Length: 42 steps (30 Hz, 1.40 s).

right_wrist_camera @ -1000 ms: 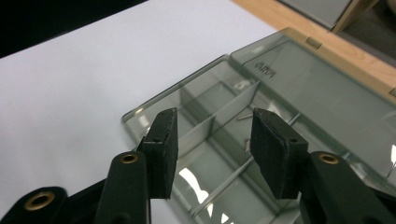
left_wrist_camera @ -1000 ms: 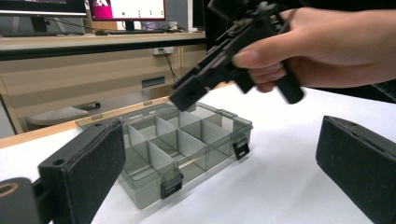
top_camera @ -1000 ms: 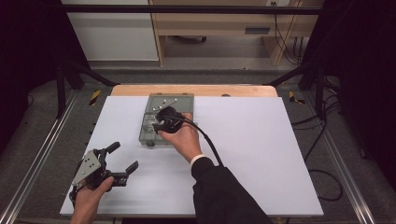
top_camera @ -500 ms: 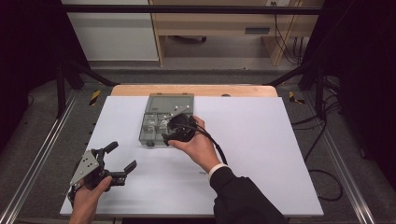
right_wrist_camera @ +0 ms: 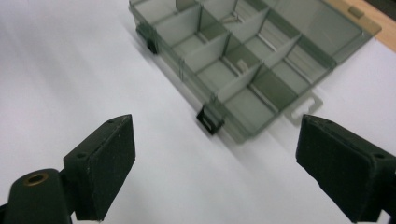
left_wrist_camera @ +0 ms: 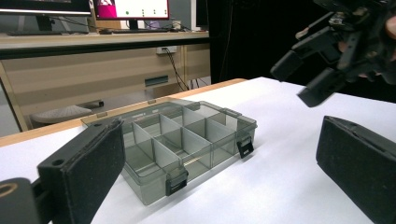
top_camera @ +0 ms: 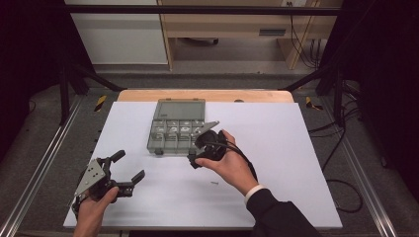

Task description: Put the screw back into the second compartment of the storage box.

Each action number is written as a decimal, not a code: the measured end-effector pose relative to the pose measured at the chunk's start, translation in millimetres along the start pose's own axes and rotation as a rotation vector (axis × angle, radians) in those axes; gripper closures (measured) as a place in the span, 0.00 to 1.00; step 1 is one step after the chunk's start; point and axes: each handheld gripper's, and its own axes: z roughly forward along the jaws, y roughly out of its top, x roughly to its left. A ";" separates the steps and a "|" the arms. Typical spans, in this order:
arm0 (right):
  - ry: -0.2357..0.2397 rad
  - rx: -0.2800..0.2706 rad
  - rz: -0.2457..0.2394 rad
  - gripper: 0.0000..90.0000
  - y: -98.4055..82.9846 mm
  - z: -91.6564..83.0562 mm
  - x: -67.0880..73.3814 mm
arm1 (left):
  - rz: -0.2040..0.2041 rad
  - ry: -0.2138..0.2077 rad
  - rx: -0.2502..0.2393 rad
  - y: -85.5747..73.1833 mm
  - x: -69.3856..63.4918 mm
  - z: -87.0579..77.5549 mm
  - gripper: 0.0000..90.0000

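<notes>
Smoky transparent plastic compartment box (top_camera: 177, 127), lid open, near far edge of white table (top_camera: 296, 148). Right gripper (top_camera: 197, 150) just beside its near right corner, jaws just opened wide, empty. Left gripper (top_camera: 121, 168) open, empty, near-left corner. Probably between placements; next, fetching small screw (top_camera: 214, 183).

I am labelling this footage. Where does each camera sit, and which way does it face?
High view: above the table's near side, facing forward and down on the white table; both forearms show.
Left gripper view: on the left gripper, facing the smoky clear plastic compartment box.
Right gripper view: on the right gripper, angled down.
All share the box.
</notes>
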 end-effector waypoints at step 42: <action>0.104 0.221 0.005 0.73 -80.3 9.0 3.3 | 0.004 -0.003 0.014 -0.6 -1.0 0.8 0.01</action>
